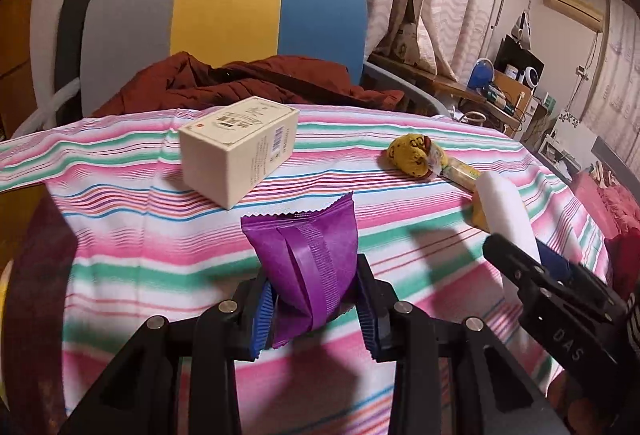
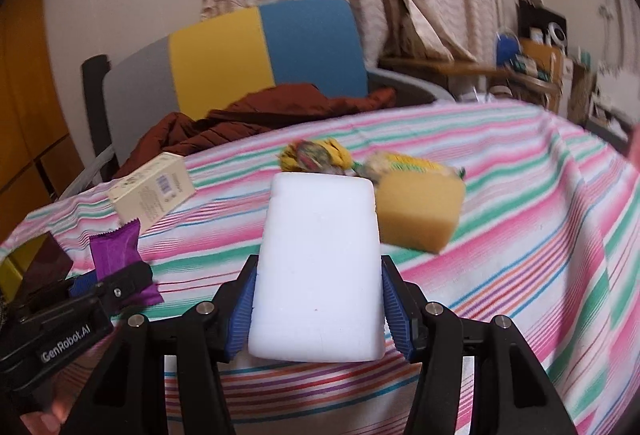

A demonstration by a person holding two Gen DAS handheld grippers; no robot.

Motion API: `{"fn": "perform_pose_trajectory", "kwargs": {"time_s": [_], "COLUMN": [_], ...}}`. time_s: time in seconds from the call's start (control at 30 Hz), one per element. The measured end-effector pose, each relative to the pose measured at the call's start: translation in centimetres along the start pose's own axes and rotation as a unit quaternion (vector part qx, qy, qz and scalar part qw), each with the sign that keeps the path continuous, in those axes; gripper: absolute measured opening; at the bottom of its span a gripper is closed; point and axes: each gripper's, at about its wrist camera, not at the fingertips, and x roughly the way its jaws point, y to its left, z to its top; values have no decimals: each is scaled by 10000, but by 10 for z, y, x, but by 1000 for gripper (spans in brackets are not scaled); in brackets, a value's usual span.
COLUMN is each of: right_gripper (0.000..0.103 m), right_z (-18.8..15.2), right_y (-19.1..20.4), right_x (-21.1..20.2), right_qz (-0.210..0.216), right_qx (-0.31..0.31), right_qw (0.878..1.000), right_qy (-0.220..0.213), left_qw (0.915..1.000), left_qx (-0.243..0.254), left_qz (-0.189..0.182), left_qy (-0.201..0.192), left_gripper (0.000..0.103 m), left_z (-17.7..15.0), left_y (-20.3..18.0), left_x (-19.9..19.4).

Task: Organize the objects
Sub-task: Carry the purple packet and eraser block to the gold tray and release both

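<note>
My left gripper (image 1: pixel 314 309) is shut on a purple snack packet (image 1: pixel 306 259) and holds it above the striped cloth; it also shows at the left of the right wrist view (image 2: pixel 116 285). My right gripper (image 2: pixel 318 309) is shut on a white foam block (image 2: pixel 318 267), which also shows at the right of the left wrist view (image 1: pixel 506 217). A cream carton box (image 1: pixel 238 149) lies on the cloth ahead. A yellow sponge (image 2: pixel 420 211) and a yellow patterned bundle (image 1: pixel 412 155) lie further right.
The table is covered by a pink, green and white striped cloth (image 1: pixel 140 235). Behind it stands a grey, yellow and blue chair (image 1: pixel 224 19) with a dark red jacket (image 1: pixel 240 79) on the seat. Curtains and a cluttered desk (image 1: pixel 512 87) are at the back right.
</note>
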Motion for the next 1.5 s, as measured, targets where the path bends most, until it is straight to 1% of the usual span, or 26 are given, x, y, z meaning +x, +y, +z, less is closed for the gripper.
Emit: {"fn": "perform_pose_trajectory", "kwargs": {"time_s": [0.2, 0.4, 0.5, 0.67, 0.8, 0.97, 1.07, 1.27, 1.4, 1.5], "right_gripper": [57, 57, 57, 57, 57, 57, 57, 57, 57, 57], "right_z": [-3, -10, -14, -20, -27, -35, -36, -29, -27, -29], "right_y": [21, 28, 31, 39, 49, 68, 86, 134, 179, 213], "right_x": [-12, -23, -29, -40, -49, -55, -65, -94, -112, -120], "right_qz": [-81, -106, -85, 73, 348, 647, 903, 1556, 2109, 2453], "right_qx": [-453, -505, -499, -503, -320, -229, -224, -333, -557, -721], "right_qw": [9988, 9985, 9986, 9987, 9989, 9973, 9952, 9868, 9754, 9659], "right_qy": [-169, -156, -144, -95, 42, 262, 317, 294, 311, 407], "left_qw": [9997, 9993, 9987, 9979, 9968, 9953, 9940, 9901, 9863, 9838], "left_qx": [148, 198, 187, 45, -155, -442, -638, -1042, -1269, -1420], "left_qz": [-69, -157, -303, -562, -670, -681, -644, -397, -30, 180], "left_qy": [-174, -258, -368, -321, -408, -524, -612, -849, -1054, -1079], "left_gripper": [36, 36, 36, 36, 36, 36, 36, 36, 36, 36], "left_z": [-13, -28, -32, -43, -47, -49, -52, -47, -42, -39], "left_y": [-4, -5, -6, -1, 14, 43, 64, 116, 157, 184], "left_x": [-22, -44, -60, -86, -114, -148, -168, -199, -214, -217]}}
